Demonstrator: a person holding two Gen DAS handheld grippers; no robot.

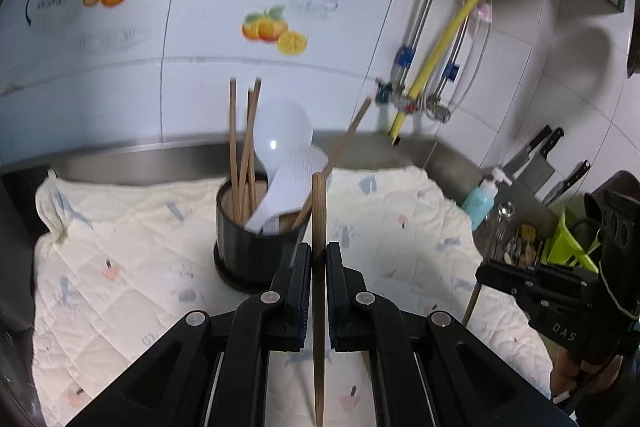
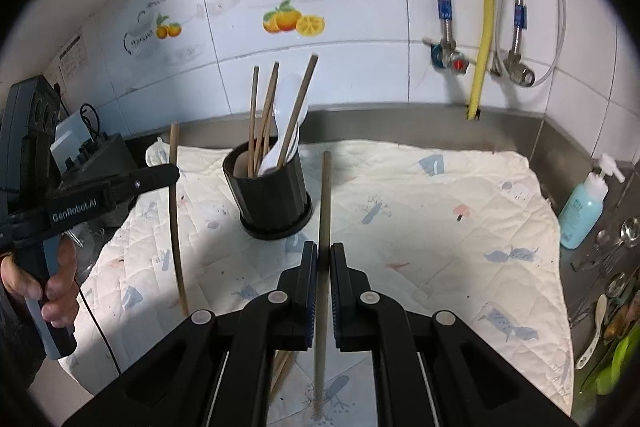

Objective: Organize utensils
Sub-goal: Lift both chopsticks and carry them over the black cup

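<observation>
L gripper point(image 1: 318, 259) is clamped on one chopstick point(image 1: 319, 227), pads tight against both sides; stick runs upright between the fingers, blunt end up, thin end down past the frame bottom. R gripper point(image 2: 324, 263) likewise pinches a second chopstick point(image 2: 325, 203), also upright, its lower end near the quilted cloth point(image 2: 440, 211).

Both sit just in front of the black utensil holder point(image 2: 274, 195), which stands on the cloth w/ a round base tray under it. Inside: several chopsticks leaning at angles plus white plastic spoons point(image 1: 286, 135) (one w/ a textured paddle face, looks like a rice scoop). Neither held stick is in the holder yet.

In the R wrist view a few more chopsticks point(image 2: 280, 371) lie on the cloth under the gripper body, mostly hidden. L gripper shows there at far left, hand point(image 2: 60, 279) around its grip.

Bkgd: tiled wall w/ fruit decals, yellow hose point(image 2: 486, 7), blue soap bottle point(image 2: 580, 207) at R edge of the steel counter.
</observation>
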